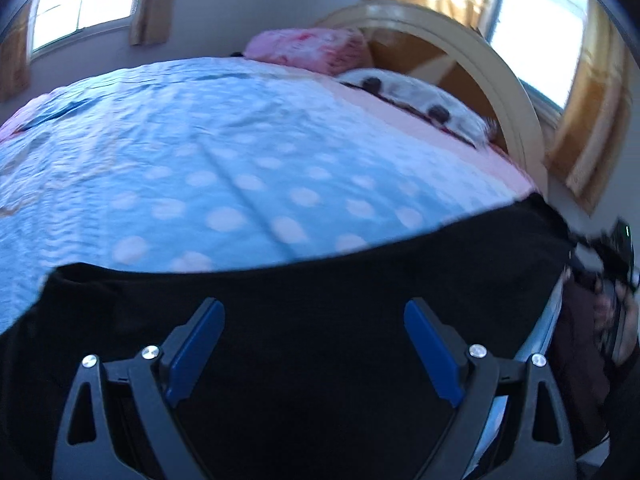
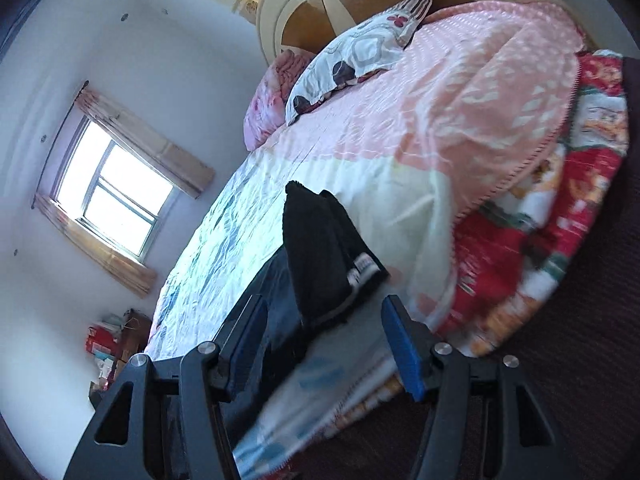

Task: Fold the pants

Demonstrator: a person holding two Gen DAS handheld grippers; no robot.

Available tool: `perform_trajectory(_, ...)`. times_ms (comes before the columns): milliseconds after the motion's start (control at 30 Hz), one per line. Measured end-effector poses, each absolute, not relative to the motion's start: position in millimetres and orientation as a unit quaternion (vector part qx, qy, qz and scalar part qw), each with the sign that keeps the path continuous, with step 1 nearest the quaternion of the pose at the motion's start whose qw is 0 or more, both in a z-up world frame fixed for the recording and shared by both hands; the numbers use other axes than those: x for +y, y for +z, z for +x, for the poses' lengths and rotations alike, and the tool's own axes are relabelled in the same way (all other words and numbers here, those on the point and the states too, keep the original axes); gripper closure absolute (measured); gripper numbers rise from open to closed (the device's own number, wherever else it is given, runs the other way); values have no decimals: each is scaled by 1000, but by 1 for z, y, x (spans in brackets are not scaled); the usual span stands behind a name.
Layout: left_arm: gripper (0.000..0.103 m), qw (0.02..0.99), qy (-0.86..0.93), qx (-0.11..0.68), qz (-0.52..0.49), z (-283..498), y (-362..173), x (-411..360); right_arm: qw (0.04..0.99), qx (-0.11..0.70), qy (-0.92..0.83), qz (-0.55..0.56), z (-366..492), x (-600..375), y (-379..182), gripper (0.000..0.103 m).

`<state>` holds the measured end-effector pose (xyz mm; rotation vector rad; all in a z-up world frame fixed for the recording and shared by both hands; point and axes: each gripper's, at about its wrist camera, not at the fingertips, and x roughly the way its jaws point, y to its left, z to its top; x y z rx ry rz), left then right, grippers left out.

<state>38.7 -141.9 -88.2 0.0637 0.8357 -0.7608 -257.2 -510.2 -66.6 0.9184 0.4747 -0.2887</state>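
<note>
The black pants (image 1: 312, 280) lie on the bed's blue dotted cover (image 1: 224, 160), near its close edge. My left gripper (image 1: 314, 312) is open just above the black cloth and holds nothing. In the right wrist view the pants (image 2: 320, 248) show as a folded black bundle with a small white label, lying on the bed edge. My right gripper (image 2: 322, 310) is open, its blue pads on either side of the near end of the bundle, and I cannot tell whether they touch it. The other gripper shows blurred at the far right of the left wrist view (image 1: 612, 256).
Pink and patterned pillows (image 1: 312, 46) lie by the round wooden headboard (image 1: 460, 52). A pink blanket (image 2: 480, 96) and a red patterned quilt (image 2: 560, 220) cover the bed's right side. Windows (image 2: 112, 200) are in the walls. Boxes (image 2: 108, 344) stand on the floor by the wall.
</note>
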Motion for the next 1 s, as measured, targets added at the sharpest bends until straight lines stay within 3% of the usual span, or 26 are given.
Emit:
perform_trajectory(133,9,831,-377,407,37,24,-99,-158,842,234,-142,466,-250,-514,-80,44)
perform_trajectory(233,9,829,-371,416,52,23,-111,-166,850,238,-147,447,-249,-511,-78,68)
perform_trajectory(333,8,832,-371,410,48,24,-113,-165,863,229,-154,423,-255,-503,-66,83)
perform_trajectory(467,6,834,-370,406,50,22,-114,-166,884,224,-158,378,-257,-487,-44,90)
perform_trajectory(767,5,831,-375,410,26,26,-114,-160,899,230,-179,328,-244,-477,-22,92)
perform_trajectory(900,5,835,-373,403,37,22,-114,-163,880,255,-201,347,-245,-487,-38,91)
perform_trajectory(967,5,834,-377,402,32,23,-114,-161,875,253,-201,360,-249,-493,-44,89)
perform_trajectory(1000,5,833,-379,403,29,24,-114,-159,874,254,-209,356,-249,-493,-43,77)
